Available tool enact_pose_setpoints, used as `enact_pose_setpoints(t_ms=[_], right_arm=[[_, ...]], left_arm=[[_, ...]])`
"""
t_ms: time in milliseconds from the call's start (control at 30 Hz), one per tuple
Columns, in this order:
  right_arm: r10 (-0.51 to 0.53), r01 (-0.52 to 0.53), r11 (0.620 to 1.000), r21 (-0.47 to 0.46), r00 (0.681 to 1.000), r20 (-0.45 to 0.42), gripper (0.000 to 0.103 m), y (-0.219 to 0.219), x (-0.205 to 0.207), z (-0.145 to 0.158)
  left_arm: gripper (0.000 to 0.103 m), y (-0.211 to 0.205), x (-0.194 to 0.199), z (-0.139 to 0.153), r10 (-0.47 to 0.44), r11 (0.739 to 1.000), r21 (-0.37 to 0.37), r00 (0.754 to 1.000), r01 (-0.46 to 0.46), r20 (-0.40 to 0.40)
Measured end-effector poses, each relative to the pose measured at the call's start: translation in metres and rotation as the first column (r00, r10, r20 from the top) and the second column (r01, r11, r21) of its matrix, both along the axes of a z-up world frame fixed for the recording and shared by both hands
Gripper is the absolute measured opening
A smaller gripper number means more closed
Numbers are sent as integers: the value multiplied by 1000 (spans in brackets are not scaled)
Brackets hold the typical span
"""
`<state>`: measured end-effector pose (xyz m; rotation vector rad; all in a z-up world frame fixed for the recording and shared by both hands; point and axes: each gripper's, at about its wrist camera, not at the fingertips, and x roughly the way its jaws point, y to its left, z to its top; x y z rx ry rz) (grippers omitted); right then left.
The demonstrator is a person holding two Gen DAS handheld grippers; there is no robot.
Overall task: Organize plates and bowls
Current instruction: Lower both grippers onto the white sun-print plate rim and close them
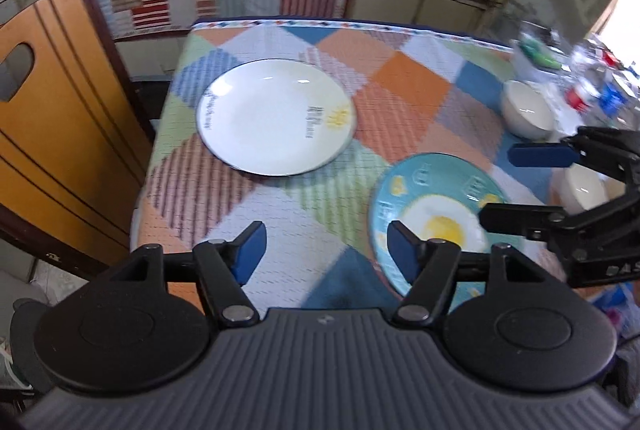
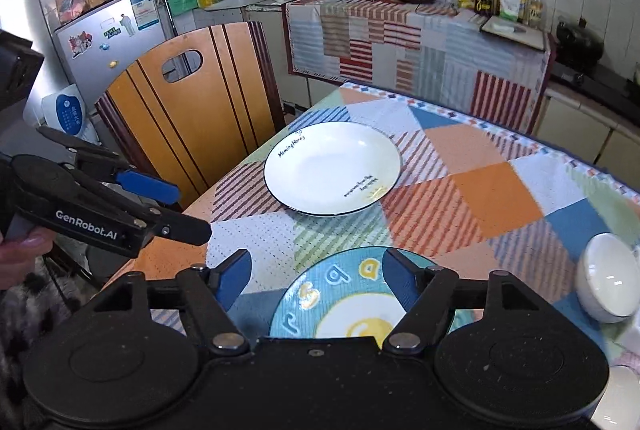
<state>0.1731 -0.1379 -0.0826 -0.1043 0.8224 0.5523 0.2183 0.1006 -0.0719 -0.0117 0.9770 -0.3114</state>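
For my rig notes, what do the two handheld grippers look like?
Both match: the left gripper and right gripper have black linkage arms, blue finger pads and round black discs over ribbed bodies. White "GenRobot.AI" lettering marks the left one's side.

Blue plate: near part hidden behind right gripper body in right wrist view; in left wrist view the near edge of it is covered by the left gripper finger and the right gripper's lower finger crosses its right side. Print on white plate blurred in left view, partly legible in right view. Clutter at far right of table motion-blurred, can't ID items. Second bowl mostly hidden behind right gripper. Bowl at right edge, its right part cut by fisheye border. Hand at left edge cut off, only fingertips show. Bottle labels on counter too small to read.
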Motion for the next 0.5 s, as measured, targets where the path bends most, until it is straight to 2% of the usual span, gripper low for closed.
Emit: enact_pose_setpoints(t_ms=[133,233,400,500], right_arm=[[0,-2,997,72,999,32,78,3,20,-13],[-22,21,994,109,1000,15,82,7,44,-23],[-77,101,976,191,988,-132,82,8,90,-48],[-102,142,966,217,978,-184,82,10,113,-67]], left_arm=[[75,17,24,-18,88,996,-2,996,-88,1],[76,26,45,-33,129,992,14,991,-129,-22],[76,30,77,-54,126,990,63,992,-124,-29],[76,30,95,-67,133,988,78,991,-131,-22]])
